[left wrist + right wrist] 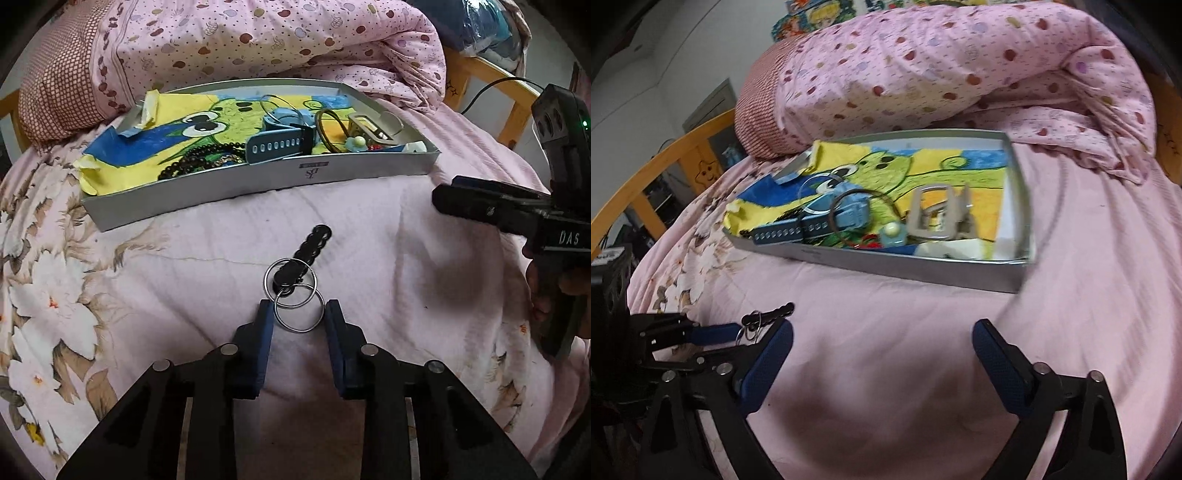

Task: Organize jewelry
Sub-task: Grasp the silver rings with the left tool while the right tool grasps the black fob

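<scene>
Just in front of the grey tray [258, 177], on the pink bedsheet [388, 240], lies a black keychain with two steel rings [295, 291]; the left tool [300, 314] stands narrowed around the nearer ring, pads beside it but apparently not yet pressing (contact is hard to judge); the right tool [882, 339] hovers wide and empty, nearer than the tray. Risks, as I judge them: the thin ring may slip flat under the pads against soft bedding, or the pads may pinch sheet; the dangling black strap could snag the tray wall.

Black beaded keychain [308, 251] with two steel rings [295, 295] lies on pink bedsheet [369, 240].
</scene>
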A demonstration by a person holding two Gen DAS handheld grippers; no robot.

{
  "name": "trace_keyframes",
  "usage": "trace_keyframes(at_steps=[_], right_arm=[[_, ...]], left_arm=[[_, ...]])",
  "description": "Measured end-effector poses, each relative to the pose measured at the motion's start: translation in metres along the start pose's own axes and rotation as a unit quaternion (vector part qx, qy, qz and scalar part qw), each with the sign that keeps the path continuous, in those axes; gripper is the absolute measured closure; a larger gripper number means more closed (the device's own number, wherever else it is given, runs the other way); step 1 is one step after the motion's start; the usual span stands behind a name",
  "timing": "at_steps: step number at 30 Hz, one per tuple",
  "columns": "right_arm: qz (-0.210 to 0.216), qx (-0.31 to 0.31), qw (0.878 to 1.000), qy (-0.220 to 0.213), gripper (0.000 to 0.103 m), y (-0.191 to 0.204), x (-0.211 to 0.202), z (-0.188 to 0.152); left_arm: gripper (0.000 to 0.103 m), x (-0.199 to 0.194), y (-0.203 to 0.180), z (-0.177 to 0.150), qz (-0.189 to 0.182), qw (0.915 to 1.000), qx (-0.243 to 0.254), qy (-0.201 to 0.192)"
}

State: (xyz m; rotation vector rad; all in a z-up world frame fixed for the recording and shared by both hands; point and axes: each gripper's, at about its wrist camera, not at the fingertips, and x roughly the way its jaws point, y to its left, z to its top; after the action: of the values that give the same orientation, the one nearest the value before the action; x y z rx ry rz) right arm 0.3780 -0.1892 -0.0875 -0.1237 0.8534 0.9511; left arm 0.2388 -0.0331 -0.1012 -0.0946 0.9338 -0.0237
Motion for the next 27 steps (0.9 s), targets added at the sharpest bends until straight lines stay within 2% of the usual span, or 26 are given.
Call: trace_keyframes(at_steps=[2, 7, 12, 18, 27], right_arm=[[0.011, -0.012, 1.0, 0.003, 0.014, 0.007, 0.005, 0.001], [0.033, -0.058, 0.998, 0.014, 0.031, 0.027, 0.019, 0.0], [0.06, -0.106, 0.992, 0.027, 0.042, 0.046, 0.028, 0.0], [0.08, -0.132, 0.987, 0.04, 0.047, 0.057, 0.04, 0.002], [0.099, -0.171, 0.978, 0.061, 0.047, 0.073, 0.054, 0.008]], left_arm=[[0.079, -0.001, 0.003, 0.0, 0.009, 1.0, -0.003, -0.003], [0.079, -0.005, 0.013, -0.001, 0.015, 0.9998, -0.013, -0.009], [0.079, -0.008, 0.017, -0.001, 0.02, 0.9996, -0.013, -0.013], [0.08, -0.011, 0.022, -0.001, 0.026, 0.9994, -0.013, -0.018], [0.08, -0.015, 0.037, -0.001, 0.051, 0.998, -0.032, -0.02]])
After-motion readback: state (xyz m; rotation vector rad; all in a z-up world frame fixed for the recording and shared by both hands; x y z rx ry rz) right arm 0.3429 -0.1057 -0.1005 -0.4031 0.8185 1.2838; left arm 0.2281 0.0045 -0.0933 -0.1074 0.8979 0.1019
